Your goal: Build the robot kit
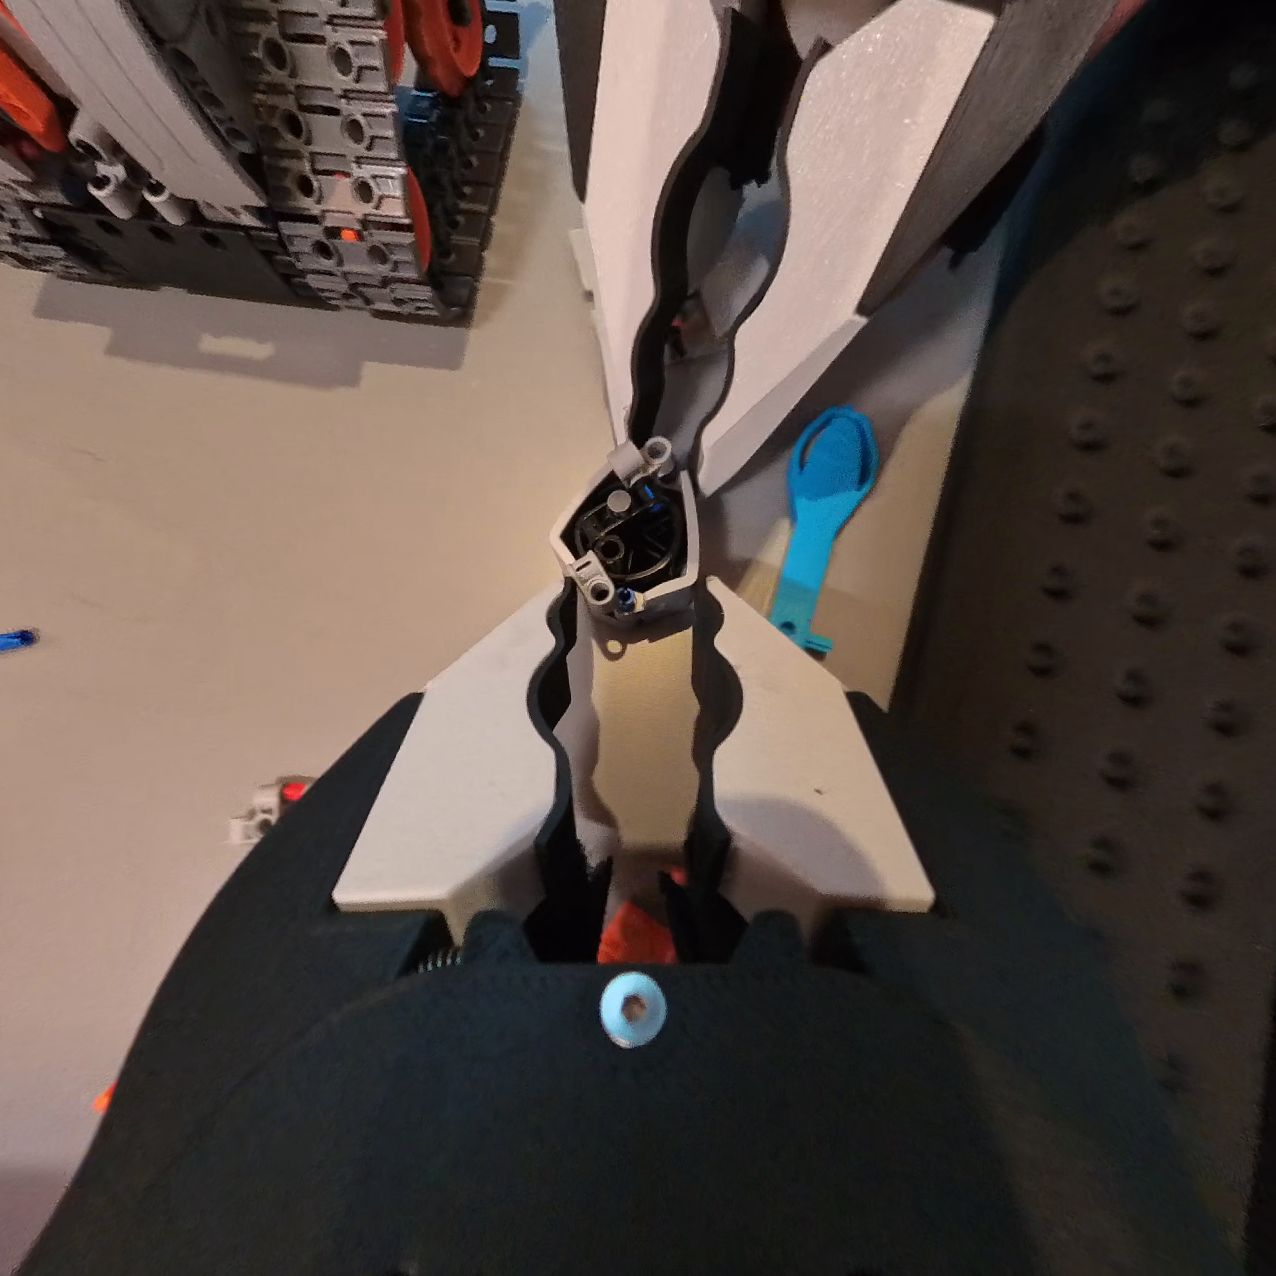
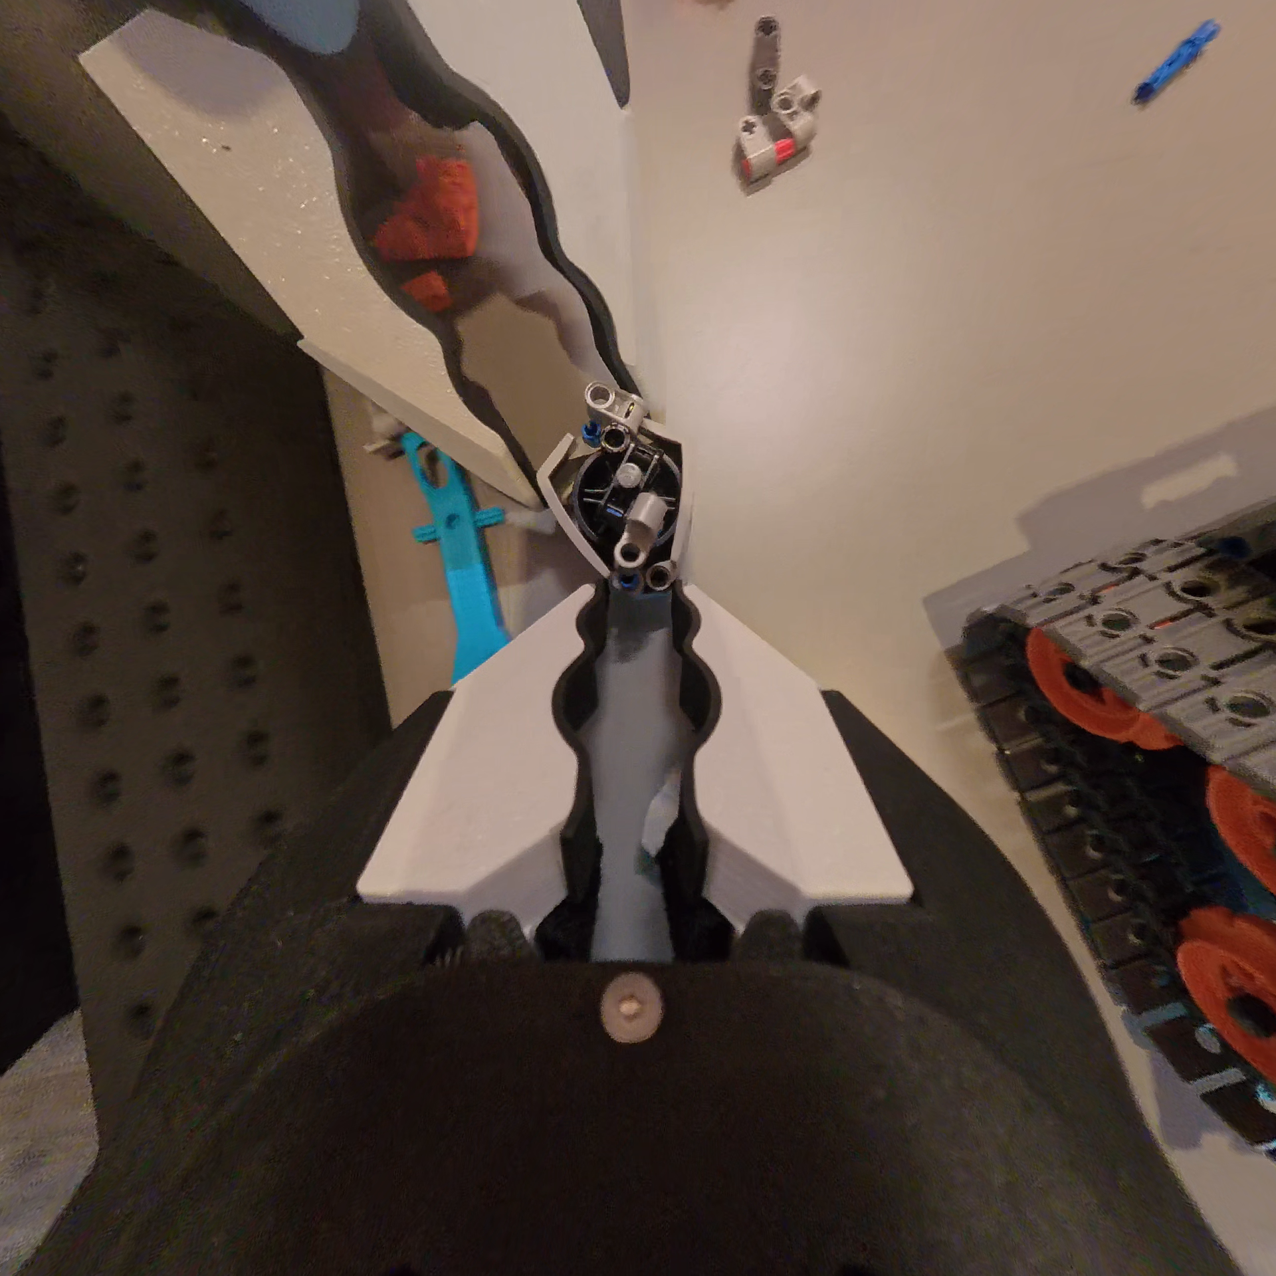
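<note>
Tabletop [image 1: 207, 518], pale beige, is carrying everything; no readable writing or brand marks are showing on any item. Black perforated panel [image 1: 1139, 621] is standing at 3 o'clock in the left wrist view. Tracked brick-built vehicle [image 1: 276, 159], grey treads with orange wheels, is sitting at 10 o'clock in the left wrist view and at 4 o'clock in the right wrist view.

Left gripper [image 1: 632, 607] is reaching in from 6 o'clock, fingers nearly together, pinching the lower end of a small brick assembly [image 1: 625, 532]: white curved panels around a black round core with grey connectors. Right gripper [image 2: 639, 587] is closing likewise on the opposite end of the same assembly, so both are clamping it at frame centre, above the tabletop.

Blue spoon-shaped tool [image 1: 822, 525] is lying at 2 o'clock of the assembly in the left wrist view, near the panel. Loose grey connector cluster [image 2: 777, 128] is lying at 12 o'clock in the right wrist view, with a small blue pin [image 2: 1174, 62] at 1 o'clock.
</note>
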